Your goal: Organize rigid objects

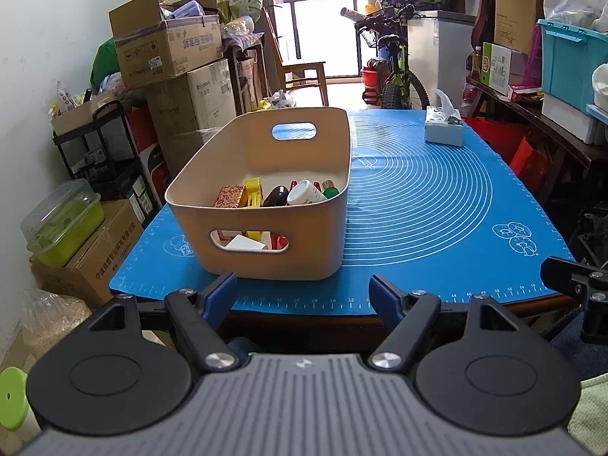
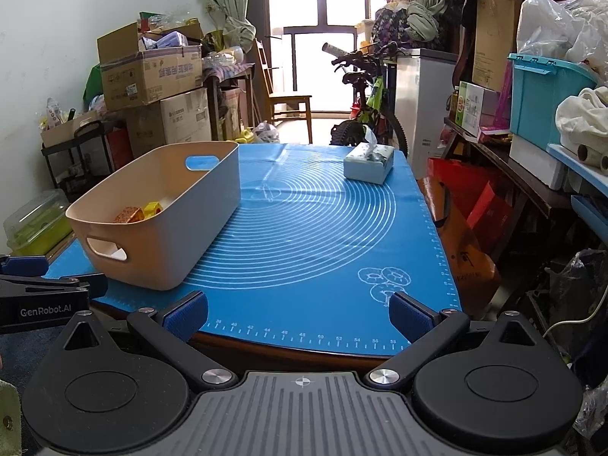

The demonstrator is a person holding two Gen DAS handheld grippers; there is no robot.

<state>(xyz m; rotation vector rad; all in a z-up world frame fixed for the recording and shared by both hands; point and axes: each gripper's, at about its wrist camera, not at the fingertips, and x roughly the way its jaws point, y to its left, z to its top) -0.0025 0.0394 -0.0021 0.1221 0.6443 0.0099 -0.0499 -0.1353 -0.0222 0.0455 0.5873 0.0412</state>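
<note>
A beige plastic bin [image 1: 266, 258] with cut-out handles stands on the left part of the blue mat [image 1: 418, 209]. Inside it lie several small rigid items: a patterned box [image 1: 230, 195], a yellow piece [image 1: 254, 190], a dark bottle [image 1: 276, 195] and a white cup [image 1: 306, 193]. My left gripper [image 1: 302, 294] is open and empty, just short of the table's near edge, facing the bin. In the right wrist view the bin [image 2: 159, 224] sits to the left. My right gripper [image 2: 298, 317] is open and empty over the mat's [image 2: 323, 235] near edge.
A tissue box [image 1: 444, 129] [image 2: 368, 163] rests at the mat's far right corner. Stacked cardboard boxes [image 1: 167, 49] and a black cart line the left wall. A bicycle [image 2: 364, 110] stands beyond the table. Shelves with a teal crate [image 2: 543, 91] flank the right side.
</note>
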